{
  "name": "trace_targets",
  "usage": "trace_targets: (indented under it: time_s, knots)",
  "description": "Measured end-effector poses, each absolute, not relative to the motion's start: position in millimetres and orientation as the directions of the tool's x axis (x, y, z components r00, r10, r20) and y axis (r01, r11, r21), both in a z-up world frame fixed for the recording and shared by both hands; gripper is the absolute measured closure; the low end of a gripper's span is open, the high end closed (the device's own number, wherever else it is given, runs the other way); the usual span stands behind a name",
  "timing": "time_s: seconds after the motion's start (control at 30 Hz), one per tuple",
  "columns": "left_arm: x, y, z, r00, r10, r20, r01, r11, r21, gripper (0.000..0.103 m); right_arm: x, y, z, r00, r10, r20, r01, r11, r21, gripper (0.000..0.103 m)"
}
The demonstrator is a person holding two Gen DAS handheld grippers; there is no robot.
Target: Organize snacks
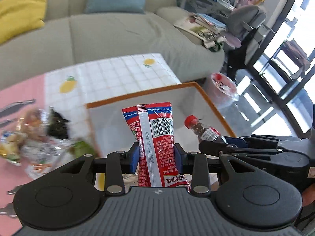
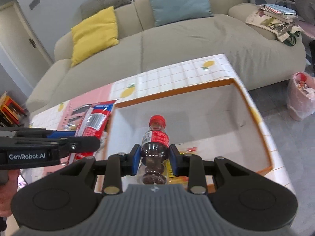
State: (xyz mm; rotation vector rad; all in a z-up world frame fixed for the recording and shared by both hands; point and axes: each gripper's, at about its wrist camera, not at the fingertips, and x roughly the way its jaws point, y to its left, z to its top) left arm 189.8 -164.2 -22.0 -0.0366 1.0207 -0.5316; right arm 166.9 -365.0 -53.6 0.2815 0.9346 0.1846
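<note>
My left gripper (image 1: 156,155) is shut on a red snack packet (image 1: 155,137) and holds it upright over the near left edge of a white box with an orange rim (image 1: 208,96). My right gripper (image 2: 154,160) is shut on a small cola bottle with a red cap (image 2: 155,145), held above the inside of the same box (image 2: 254,106). The bottle (image 1: 204,130) and the right gripper also show at the right of the left wrist view. The left gripper and its packet (image 2: 94,123) show at the left of the right wrist view.
A pile of loose snack packets (image 1: 37,137) lies on the pink and lemon-patterned tablecloth (image 1: 118,74) left of the box. Yellow packets (image 2: 181,151) lie in the box. A beige sofa (image 2: 177,39) stands behind the table. A pink-bagged bin (image 2: 301,96) stands on the floor at the right.
</note>
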Motion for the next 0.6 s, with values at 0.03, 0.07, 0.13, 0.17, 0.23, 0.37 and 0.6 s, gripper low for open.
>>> trace_targets:
  time_s: [0.03,0.07,0.13,0.17,0.23,0.37,0.6]
  knots:
    - [194,-171,-27,0.388,-0.45,-0.805,0.406,0.867,-0.289,0.063,172,-371,-57,0.572,0.265,-0.777,-0.025,0.952,0.305,0.074]
    - [199,-178,-33,0.365,-0.462,-0.808,0.405,0.861,-0.308,0.063,177,-376,-61,0.556,0.256,-0.791,-0.023,0.956,0.294,0.074]
    - [209,-191,-46,0.325,-0.473,-0.819,0.393,0.855,-0.337,0.063,187,-386,-70,0.522,0.242,-0.818,-0.02,0.962,0.272,0.074]
    - [214,-197,-54,0.302,-0.477,-0.825,0.381,0.854,-0.355,0.063,194,-391,-76,0.499,0.234,-0.834,-0.018,0.966,0.26,0.074]
    - [223,-208,-69,0.269,-0.468,-0.842,0.359,0.86,-0.364,0.063,204,-401,-89,0.461,0.219,-0.86,-0.007,0.97,0.244,0.074]
    - [240,-227,-96,0.216,-0.44,-0.872,0.316,0.876,-0.364,0.063,221,-421,-111,0.388,0.226,-0.894,0.021,0.967,0.254,0.074]
    - [257,-248,-129,0.13,-0.412,-0.902,0.265,0.891,-0.369,0.063,236,-421,-141,0.273,0.194,-0.942,-0.07,0.981,0.182,0.074]
